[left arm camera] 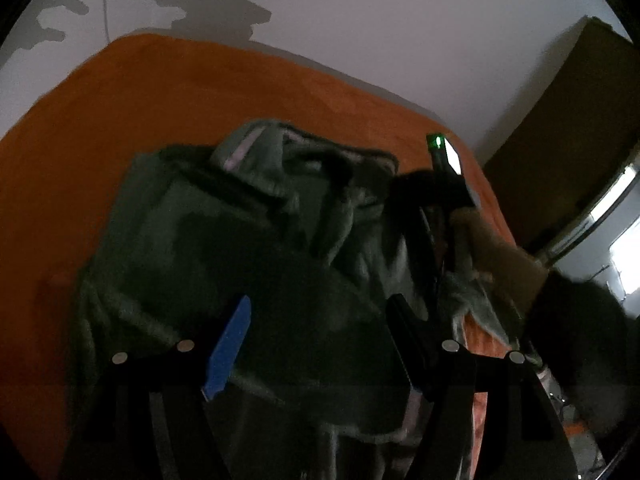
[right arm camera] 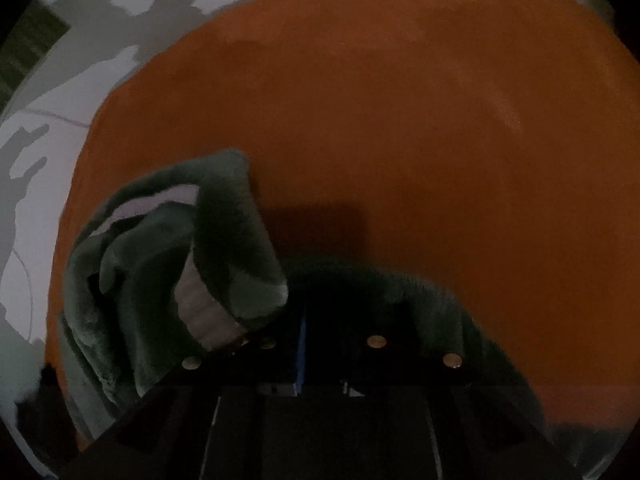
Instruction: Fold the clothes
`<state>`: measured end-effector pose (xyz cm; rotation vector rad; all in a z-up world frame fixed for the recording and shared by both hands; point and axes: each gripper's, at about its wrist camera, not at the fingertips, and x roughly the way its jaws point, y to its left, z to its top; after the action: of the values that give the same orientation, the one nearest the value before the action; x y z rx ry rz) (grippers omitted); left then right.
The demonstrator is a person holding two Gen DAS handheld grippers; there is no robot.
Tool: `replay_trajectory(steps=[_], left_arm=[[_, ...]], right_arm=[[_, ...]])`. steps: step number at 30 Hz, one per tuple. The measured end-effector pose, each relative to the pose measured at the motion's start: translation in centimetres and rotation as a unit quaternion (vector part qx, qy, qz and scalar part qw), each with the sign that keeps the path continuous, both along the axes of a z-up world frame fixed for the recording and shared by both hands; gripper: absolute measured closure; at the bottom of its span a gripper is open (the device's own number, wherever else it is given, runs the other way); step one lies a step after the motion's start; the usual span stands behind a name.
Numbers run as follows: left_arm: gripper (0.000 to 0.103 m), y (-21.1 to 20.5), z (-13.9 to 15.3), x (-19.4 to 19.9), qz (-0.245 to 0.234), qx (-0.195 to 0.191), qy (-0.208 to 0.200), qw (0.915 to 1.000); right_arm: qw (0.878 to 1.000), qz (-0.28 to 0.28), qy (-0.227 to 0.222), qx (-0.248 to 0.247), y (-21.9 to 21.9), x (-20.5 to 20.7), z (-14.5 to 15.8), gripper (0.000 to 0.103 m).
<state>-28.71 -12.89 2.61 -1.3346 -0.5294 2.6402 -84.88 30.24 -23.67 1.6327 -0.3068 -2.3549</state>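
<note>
A dark green fleece garment (left arm camera: 248, 240) lies crumpled on an orange cloth surface (left arm camera: 160, 100). My left gripper (left arm camera: 320, 300) hovers over it with its blue-padded finger (left arm camera: 230, 344) and black finger (left arm camera: 404, 332) far apart, gripping nothing. To the right, a hand (left arm camera: 488, 244) holds the black body of the right gripper (left arm camera: 438, 160), which shows a green light. In the right wrist view my right gripper (right arm camera: 304, 320) has its jaws close together, with the garment (right arm camera: 224, 248) bunched over and around them. A pale lining band (right arm camera: 204, 312) shows. The fingertips are buried in dark cloth.
White floor with shadows borders the orange surface at the left (right arm camera: 36, 184) and the far side (left arm camera: 360, 20). A brown cabinet or box (left arm camera: 576, 120) stands at the right, with a bright metal rail (left arm camera: 600, 208) beside it. Bare orange cloth (right arm camera: 400, 100) stretches beyond the garment.
</note>
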Motion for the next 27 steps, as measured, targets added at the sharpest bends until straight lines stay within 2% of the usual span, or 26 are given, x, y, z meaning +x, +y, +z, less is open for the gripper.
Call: replay_trajectory(steps=[4,7,8,10,12,14,16,18,21,25,27], left_arm=[[0.032,-0.4,-1.1,2.9,-0.014,-0.024,-0.015,0.9995],[0.032,-0.8,-1.1,5.7,-0.021,-0.049,-0.010,0.9985],[0.032,-1.0,-1.3,6.6,-0.020,-0.057,-0.014,0.9981],[0.032,-1.0,-2.0,7.4,-0.027,-0.044,-0.031,0.9982],[0.032,-0.7,-2.2,8.1,-0.038,-0.028,-0.041,0.9980],[0.032,-0.3,-2.4,8.6,-0.044,-0.021,-0.043,0.9978],[0.032,0.6,-2.6,8.8,-0.064,-0.019,-0.053,0.9964],[0.032,1.8,-2.9,9.0,-0.091,-0.019,-0.066,0.9935],[0.032,3.7,-2.9,9.4,-0.114,-0.042,-0.065,0.9904],[0.032,4.7,-3.0,9.6,-0.118,-0.005,-0.072,0.9904],[0.032,5.1,-3.2,9.5,-0.121,0.004,-0.077,0.9896]], right_arm=[[1.000,-0.017,-0.004,-0.015,2.7,3.7,3.4,0.089],[0.998,-0.029,-0.002,-0.060,5.7,9.4,7.0,0.088],[0.997,-0.036,0.004,-0.075,6.9,11.7,7.9,0.084],[0.994,-0.060,0.012,-0.092,10.4,17.2,9.4,0.050],[0.988,-0.091,0.015,-0.121,14.2,22.7,10.6,0.042],[0.975,-0.140,0.012,-0.171,18.9,27.7,10.8,0.042],[0.961,-0.191,0.010,-0.199,24.2,32.1,9.7,0.042],[0.949,-0.243,-0.005,-0.202,29.1,35.7,7.8,0.042],[0.928,-0.318,-0.019,-0.195,35.1,40.3,5.5,0.042],[0.887,-0.403,-0.013,-0.226,40.3,43.9,2.9,0.041],[0.875,-0.419,-0.015,-0.242,40.8,44.0,1.9,0.042]])
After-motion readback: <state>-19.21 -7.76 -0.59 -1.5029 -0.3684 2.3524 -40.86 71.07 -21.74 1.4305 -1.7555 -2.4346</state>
